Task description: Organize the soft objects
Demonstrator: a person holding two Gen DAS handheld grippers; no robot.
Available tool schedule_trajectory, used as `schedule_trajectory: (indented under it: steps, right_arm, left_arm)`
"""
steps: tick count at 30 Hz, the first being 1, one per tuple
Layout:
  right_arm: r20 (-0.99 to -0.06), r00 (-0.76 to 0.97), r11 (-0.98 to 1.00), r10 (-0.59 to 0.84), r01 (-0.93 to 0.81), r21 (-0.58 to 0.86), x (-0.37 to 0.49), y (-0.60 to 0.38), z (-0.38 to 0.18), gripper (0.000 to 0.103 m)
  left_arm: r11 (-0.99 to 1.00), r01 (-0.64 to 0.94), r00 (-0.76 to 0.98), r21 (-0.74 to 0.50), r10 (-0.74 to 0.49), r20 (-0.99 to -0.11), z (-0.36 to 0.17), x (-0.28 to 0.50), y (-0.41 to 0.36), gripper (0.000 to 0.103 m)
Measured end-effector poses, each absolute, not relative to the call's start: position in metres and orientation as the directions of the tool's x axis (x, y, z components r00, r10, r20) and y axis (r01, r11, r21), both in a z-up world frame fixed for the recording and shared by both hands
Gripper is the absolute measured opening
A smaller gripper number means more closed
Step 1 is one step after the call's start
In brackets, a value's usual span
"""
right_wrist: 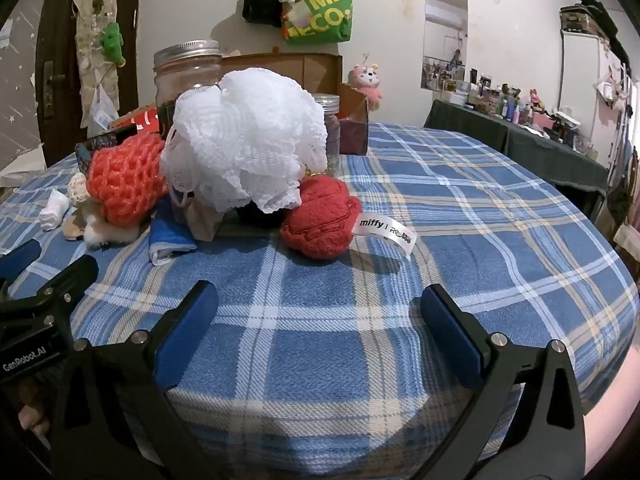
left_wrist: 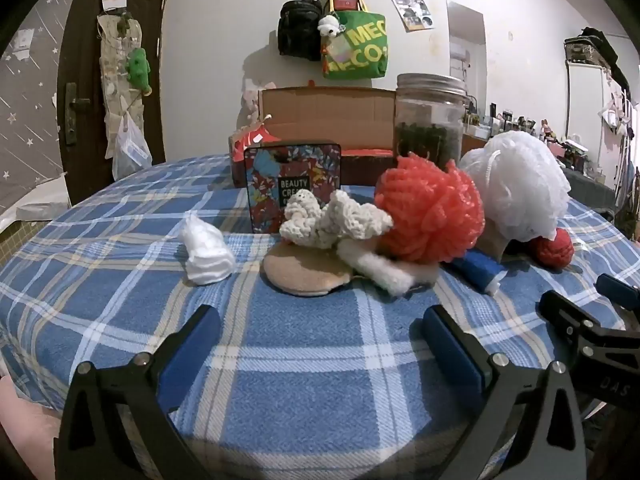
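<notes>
A pile of soft things lies on the blue plaid cloth (left_wrist: 304,364). In the left wrist view: a white cloth wad (left_wrist: 206,254), a tan round pad (left_wrist: 306,274), a cream crochet piece (left_wrist: 336,220), a coral mesh pouf (left_wrist: 432,216), a white mesh pouf (left_wrist: 520,184), a blue cloth (left_wrist: 478,270) and a red plush (left_wrist: 554,248). My left gripper (left_wrist: 318,344) is open and empty, short of the pad. In the right wrist view the white pouf (right_wrist: 240,140), the coral pouf (right_wrist: 126,178) and the red plush (right_wrist: 320,220) with a "miffy" tag lie ahead. My right gripper (right_wrist: 318,320) is open and empty, short of the plush.
An open cardboard box (left_wrist: 328,120) stands at the back, with a patterned tin (left_wrist: 292,188) in front of it and a glass jar (left_wrist: 430,120) with dark contents beside it. A second jar (right_wrist: 330,128) stands behind the white pouf. Bare plaid cloth (right_wrist: 480,220) stretches right.
</notes>
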State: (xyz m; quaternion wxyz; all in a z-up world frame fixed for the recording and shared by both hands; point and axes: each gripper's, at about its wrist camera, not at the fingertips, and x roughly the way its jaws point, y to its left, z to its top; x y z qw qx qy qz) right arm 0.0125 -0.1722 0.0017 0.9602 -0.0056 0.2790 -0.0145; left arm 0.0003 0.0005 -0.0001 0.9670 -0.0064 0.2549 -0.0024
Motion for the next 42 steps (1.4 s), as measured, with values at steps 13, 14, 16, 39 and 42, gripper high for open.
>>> schedule_trajectory:
  steps: [13,14,16,39,42]
  right_arm:
    - [-0.539,0.841,0.999,-0.033,0.025,-0.022,0.0131,-0.1723,0.0023,0.103]
    - [-0.539,0.842,0.999,-0.033,0.025,-0.022,0.0131,-0.1723,0.0023,0.103]
    - [-0.539,0.841,0.999,-0.033,0.025,-0.022,0.0132,-0.1723,0.0022,0.103]
    - [-0.536,0.844,0.999,-0.033,0.025,-0.023,0.0122,-0.1718,0.0018,0.103]
    - [-0.535,0.844,0.999,-0.034,0.025,-0.023,0.0121,-0.1715,0.0019,0.103]
  left_arm:
    - [1.000,0.002,0.872,-0.005,-0.004,-0.490,-0.0001,0.0002,0.0002,0.103]
    - [1.000,0.002,0.872,-0.005,-0.004,-0.490,-0.0001,0.0002,0.0002,0.103]
    - [1.000,0.002,0.871,-0.005,-0.004,-0.490,-0.0001,0.0002,0.0002,0.103]
    - [1.000,0.002,0.871,-0.003,-0.003,-0.490,-0.0001,0.0002,0.0001,0.103]
    - [1.000,0.002,0.871,-0.004,-0.004,-0.491,0.0000,0.0003,0.0002,0.103]
